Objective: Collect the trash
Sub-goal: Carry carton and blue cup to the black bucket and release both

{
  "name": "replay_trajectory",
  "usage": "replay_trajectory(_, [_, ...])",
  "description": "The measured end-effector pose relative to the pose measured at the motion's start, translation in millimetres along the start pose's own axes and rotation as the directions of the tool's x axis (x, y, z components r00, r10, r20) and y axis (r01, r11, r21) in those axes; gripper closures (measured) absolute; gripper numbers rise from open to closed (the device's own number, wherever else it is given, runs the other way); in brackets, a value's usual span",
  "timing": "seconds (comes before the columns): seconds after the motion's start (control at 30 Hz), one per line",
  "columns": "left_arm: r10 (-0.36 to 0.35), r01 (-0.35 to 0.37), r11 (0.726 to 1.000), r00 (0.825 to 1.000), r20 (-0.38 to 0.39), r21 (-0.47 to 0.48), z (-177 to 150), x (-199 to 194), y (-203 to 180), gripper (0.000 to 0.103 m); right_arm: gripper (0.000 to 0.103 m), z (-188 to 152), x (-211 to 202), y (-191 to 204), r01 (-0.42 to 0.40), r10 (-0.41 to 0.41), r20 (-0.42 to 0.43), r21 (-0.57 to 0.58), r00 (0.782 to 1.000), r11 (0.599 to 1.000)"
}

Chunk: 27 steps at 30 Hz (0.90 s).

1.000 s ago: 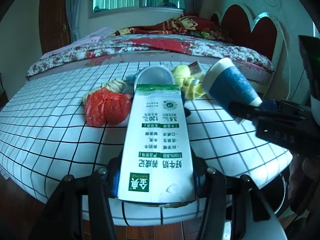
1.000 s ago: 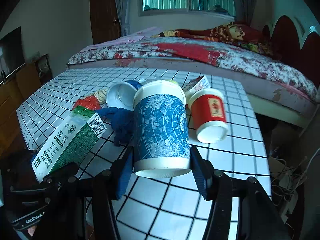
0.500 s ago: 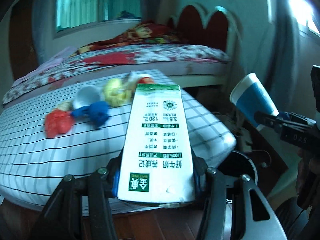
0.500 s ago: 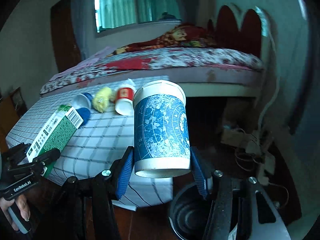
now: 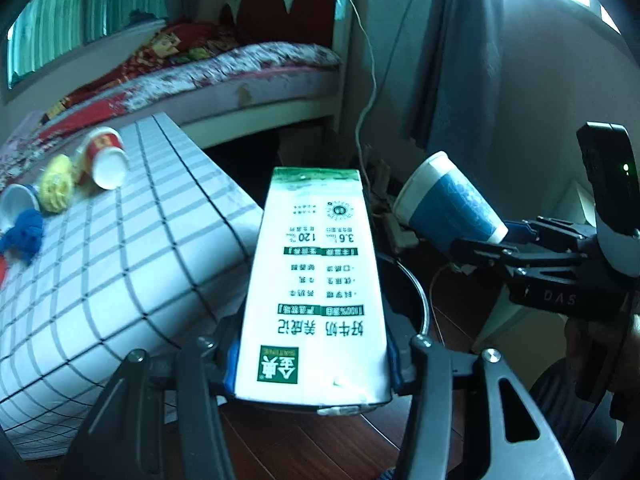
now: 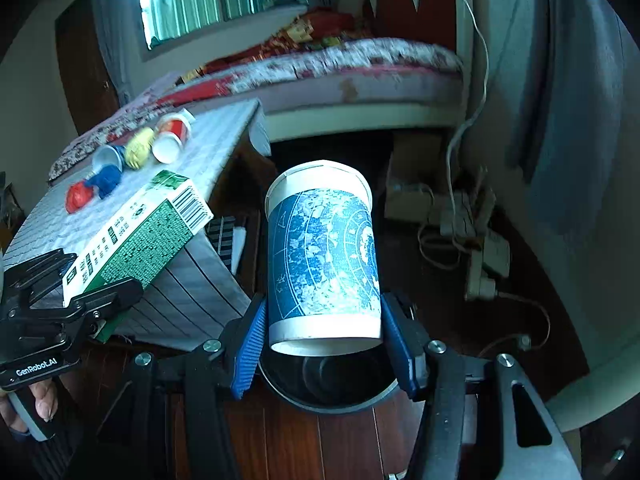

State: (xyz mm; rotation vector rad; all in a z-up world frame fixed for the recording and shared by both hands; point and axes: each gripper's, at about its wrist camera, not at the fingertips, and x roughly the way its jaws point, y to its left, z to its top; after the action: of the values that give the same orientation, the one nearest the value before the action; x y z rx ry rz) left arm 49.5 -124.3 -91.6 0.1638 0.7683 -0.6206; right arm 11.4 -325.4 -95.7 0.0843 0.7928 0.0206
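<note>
My left gripper [image 5: 312, 364] is shut on a white and green milk carton [image 5: 316, 280], which also shows in the right wrist view [image 6: 136, 236]. My right gripper [image 6: 324, 340] is shut on a blue patterned paper cup [image 6: 324, 260], which also shows in the left wrist view [image 5: 448, 204]. A black trash bin [image 6: 332, 388] stands on the floor directly below the cup. Its rim [image 5: 420, 300] shows behind the carton. Both grippers hang off the table's right edge.
The checkered table [image 5: 120, 248] still carries a red cup [image 5: 104, 156], a yellow wad [image 5: 56, 188], a white cup [image 5: 16, 204], a blue rag [image 5: 24, 236] and a red bag [image 6: 78, 196]. A bed [image 5: 224, 68] lies behind. Power strips and cables [image 6: 472, 232] lie on the floor at the right.
Both grippers have swung right, away from the table top, with the carton and the cup held. The bin has come under the right gripper.
</note>
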Motion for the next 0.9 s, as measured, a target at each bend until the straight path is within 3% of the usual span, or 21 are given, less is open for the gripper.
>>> replay_trajectory(0.23, [-0.045, 0.048, 0.999, 0.993, -0.110, 0.021, -10, 50, -15, 0.049, 0.046, -12, 31, -23, -0.040, 0.038, -0.078, -0.020, 0.996, 0.999])
replay_trajectory(0.4, [-0.076, 0.076, 0.997, 0.987, -0.139, -0.005, -5, 73, -11, 0.047, 0.043, -9, 57, -39, -0.084, 0.086, -0.110, 0.017, 0.990, 0.996])
replay_trajectory(0.47, [-0.076, 0.071, 0.997, 0.984, -0.161, -0.038, -3, 84, -7, 0.024, 0.023, -9, 69, -51, -0.027, 0.035, -0.126, 0.062, 0.991, 0.998])
replay_trajectory(0.53, [-0.042, 0.033, 0.998, 0.986, -0.159, -0.056, -6, 86, -3, 0.017, 0.019, -13, 72, -67, 0.017, 0.000, -0.130, 0.136, 0.992, 0.991])
replay_trajectory(0.63, [0.036, -0.048, 0.997, 0.986, -0.161, -0.066, -13, 83, 1, 0.010, 0.017, -14, 70, -70, 0.048, -0.028, -0.133, 0.154, 0.991, 0.987])
replay_trajectory(0.67, [0.059, -0.070, 0.996, 0.986, -0.156, -0.063, -13, 82, 2, 0.003, 0.014, -12, 70, -69, 0.061, -0.041, -0.134, 0.149, 0.990, 0.987])
replay_trajectory(0.7, [0.089, -0.099, 0.993, 0.984, -0.154, -0.059, -14, 81, 2, 0.000, 0.003, -12, 70, -67, 0.086, -0.067, -0.135, 0.139, 0.989, 0.987])
replay_trajectory(0.9, [0.148, -0.159, 0.985, 0.980, -0.132, -0.072, -10, 71, 7, 0.001, 0.001, -8, 63, -53, 0.139, -0.130, -0.119, 0.069, 0.984, 0.988])
